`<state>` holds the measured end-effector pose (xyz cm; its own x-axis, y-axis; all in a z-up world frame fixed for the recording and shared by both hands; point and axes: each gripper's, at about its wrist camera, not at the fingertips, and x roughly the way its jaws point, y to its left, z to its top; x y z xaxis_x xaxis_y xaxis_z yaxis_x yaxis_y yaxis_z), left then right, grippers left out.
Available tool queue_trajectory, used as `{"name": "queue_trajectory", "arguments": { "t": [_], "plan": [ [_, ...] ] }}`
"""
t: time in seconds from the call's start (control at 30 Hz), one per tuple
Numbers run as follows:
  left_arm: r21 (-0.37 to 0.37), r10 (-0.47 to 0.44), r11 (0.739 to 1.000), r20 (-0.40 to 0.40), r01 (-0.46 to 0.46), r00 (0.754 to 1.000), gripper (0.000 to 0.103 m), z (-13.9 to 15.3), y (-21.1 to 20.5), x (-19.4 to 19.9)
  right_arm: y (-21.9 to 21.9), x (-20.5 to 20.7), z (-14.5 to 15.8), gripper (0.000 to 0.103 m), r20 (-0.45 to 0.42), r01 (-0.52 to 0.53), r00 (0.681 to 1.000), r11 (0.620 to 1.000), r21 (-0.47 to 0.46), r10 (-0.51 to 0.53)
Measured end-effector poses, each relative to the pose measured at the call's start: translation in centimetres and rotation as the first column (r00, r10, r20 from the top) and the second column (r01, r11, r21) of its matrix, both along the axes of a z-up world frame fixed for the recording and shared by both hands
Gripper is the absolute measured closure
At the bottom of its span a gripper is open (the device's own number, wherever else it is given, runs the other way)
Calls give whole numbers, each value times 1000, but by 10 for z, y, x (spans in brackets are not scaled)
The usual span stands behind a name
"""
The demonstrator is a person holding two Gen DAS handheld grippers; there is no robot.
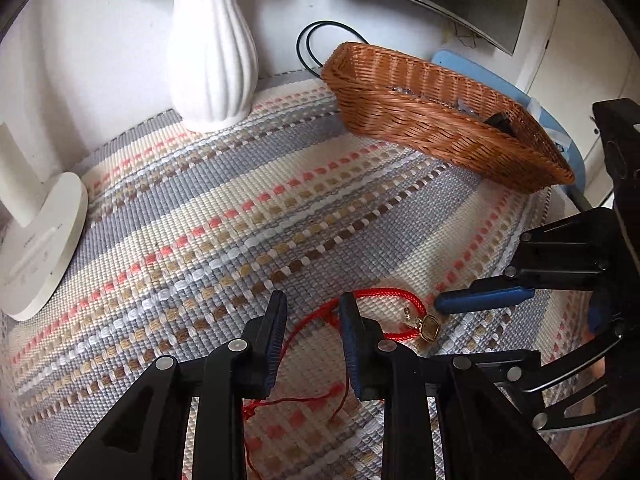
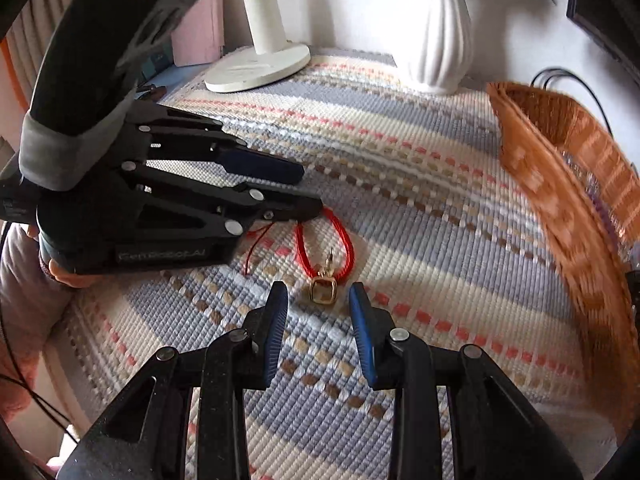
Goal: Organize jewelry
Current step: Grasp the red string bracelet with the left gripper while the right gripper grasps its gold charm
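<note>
I see a flat-woven placemat [image 1: 240,216] with grey, cream, coral and tan stripes covering the bench, its weave coarse and ribbed. On it lies a red braided cord bracelet [image 1: 394,294], a narrow loop with thin loose tail strings and a small square gold-rimmed charm [image 2: 322,290] plus a tiny gold clasp beside it. In the right wrist view the loop's long axis runs away from my right claw [image 2: 318,300], charm end nearest me, tails trailing off toward my left claw [image 1: 313,308]. My left claw is spread, its ribbed blue pads straddling part of the cord, one fingertip resting over the loop; I cannot tell whether it touches. My right claw is spread too, with the charm just beyond and between its tips, not gripped. Behind stand a fluted white ceramic vase [image 1: 214,60] and the round cream base of a desk lamp [image 1: 38,248]. A brown wicker basket [image 1: 432,120], oblong with slanted walls, sits at the far right of the mat; something dark and something clear lie inside, too hidden to name.
</note>
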<state>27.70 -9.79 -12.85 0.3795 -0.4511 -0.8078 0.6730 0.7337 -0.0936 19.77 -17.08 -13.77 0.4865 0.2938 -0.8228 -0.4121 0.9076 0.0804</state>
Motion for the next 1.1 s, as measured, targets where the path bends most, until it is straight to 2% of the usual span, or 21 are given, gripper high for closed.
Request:
{"name": "queue_trajectory", "arguments": {
  "t": [0.1,0.2,0.23,0.53,0.6,0.63,0.77,0.93,1.1],
  "plan": [
    [-3,4,1000,5,-4,1000,76,0,0,-1,3,2,0,70,19,9,1000,1000,-15,-9],
    [1,5,1000,14,-5,1000,76,0,0,-2,6,1,-1,80,47,13,999,998,-56,-11],
    [3,6,1000,16,-6,1000,76,0,0,-1,5,1,0,87,45,13,999,998,-54,-11],
    [12,-8,1000,36,7,999,77,-1,1,-7,-12,-11,6,87,29,26,999,1000,10,-26],
    [12,-10,1000,43,10,999,92,0,1,-8,-17,-16,11,87,35,32,999,999,31,-33],
    [8,-12,1000,40,12,999,96,0,1,-9,-20,-19,13,86,39,36,999,999,40,-37],
    [-11,-2,1000,39,3,999,96,2,5,-8,-33,-31,25,86,48,66,996,994,88,-71],
    [-93,39,995,31,-36,999,96,15,18,-3,-51,-43,40,86,63,97,992,987,131,-106],
    [-129,56,991,73,-46,996,96,39,22,-8,-80,-61,69,86,115,138,981,976,170,-158]
  ]
}}
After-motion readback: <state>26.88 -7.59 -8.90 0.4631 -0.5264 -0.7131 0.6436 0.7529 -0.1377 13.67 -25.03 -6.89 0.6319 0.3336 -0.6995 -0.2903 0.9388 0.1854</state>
